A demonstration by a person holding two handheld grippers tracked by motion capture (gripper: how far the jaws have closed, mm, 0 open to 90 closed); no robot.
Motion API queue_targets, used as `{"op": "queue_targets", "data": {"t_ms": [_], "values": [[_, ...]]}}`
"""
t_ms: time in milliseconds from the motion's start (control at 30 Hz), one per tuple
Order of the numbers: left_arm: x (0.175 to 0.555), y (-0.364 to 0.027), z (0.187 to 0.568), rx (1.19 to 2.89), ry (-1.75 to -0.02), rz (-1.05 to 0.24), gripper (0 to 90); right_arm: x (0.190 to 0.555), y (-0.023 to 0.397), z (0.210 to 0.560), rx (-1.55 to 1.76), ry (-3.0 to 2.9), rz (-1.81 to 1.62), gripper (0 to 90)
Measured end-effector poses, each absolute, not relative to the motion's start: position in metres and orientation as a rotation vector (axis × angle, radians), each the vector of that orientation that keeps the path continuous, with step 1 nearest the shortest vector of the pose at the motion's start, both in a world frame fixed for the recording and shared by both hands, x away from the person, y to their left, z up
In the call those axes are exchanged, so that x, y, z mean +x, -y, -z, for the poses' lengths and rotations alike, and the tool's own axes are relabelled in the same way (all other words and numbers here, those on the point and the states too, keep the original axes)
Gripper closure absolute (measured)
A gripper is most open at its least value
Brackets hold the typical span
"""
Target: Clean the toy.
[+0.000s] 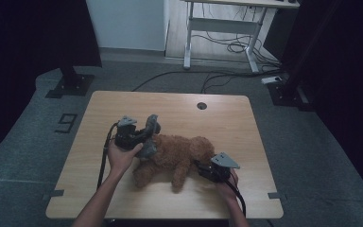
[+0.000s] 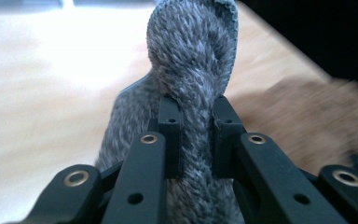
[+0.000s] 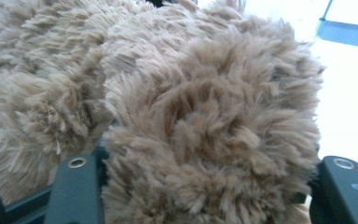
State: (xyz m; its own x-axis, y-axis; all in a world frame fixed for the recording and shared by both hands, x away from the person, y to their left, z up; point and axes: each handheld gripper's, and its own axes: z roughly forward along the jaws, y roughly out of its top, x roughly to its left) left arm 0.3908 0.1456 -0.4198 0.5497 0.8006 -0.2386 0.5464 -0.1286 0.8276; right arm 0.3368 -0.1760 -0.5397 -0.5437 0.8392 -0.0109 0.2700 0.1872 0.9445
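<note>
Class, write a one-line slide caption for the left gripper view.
Left tongs pinch grey fuzzy cloth beside a blurred brown plush toy.

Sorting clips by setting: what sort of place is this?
Probably a lab or recording room: a lone light wooden table on grey carpet, black stands beside it, and a white-framed desk with loose cables behind.
</note>
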Motion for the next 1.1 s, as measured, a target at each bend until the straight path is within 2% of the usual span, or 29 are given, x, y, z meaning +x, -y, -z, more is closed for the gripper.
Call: {"op": "queue_targets", "data": {"t_ms": [167,333,433,567,667,900,1100], "values": [[0.400,-0.107,0.410,1.864,-1.048,-0.318,76.9,0.341,0.168,0.540,1.035,-1.886,-1.322,36.2],[0.414,-0.085,0.435,1.939,-1.079,-0.262,76.6,0.345,0.168,0.542,1.042,-1.854,-1.309,36.1],[0.415,-0.087,0.447,1.940,-1.089,-0.239,76.8,0.346,0.169,0.541,1.049,-1.864,-1.315,32.6],[0.409,-0.096,0.453,1.905,-1.079,-0.192,76.8,0.345,0.172,0.538,1.091,-1.889,-1.330,14.6],[0.399,-0.100,0.458,1.894,-1.061,-0.201,77.0,0.344,0.178,0.533,1.160,-1.948,-1.364,7.2],[0.369,-0.110,0.474,1.836,-1.015,-0.178,77.5,0.339,0.201,0.509,1.234,-1.936,-1.491,0.4],[0.352,-0.114,0.483,1.801,-0.990,-0.166,77.6,0.352,0.187,0.511,1.234,-2.042,-1.429,0.0]]}}
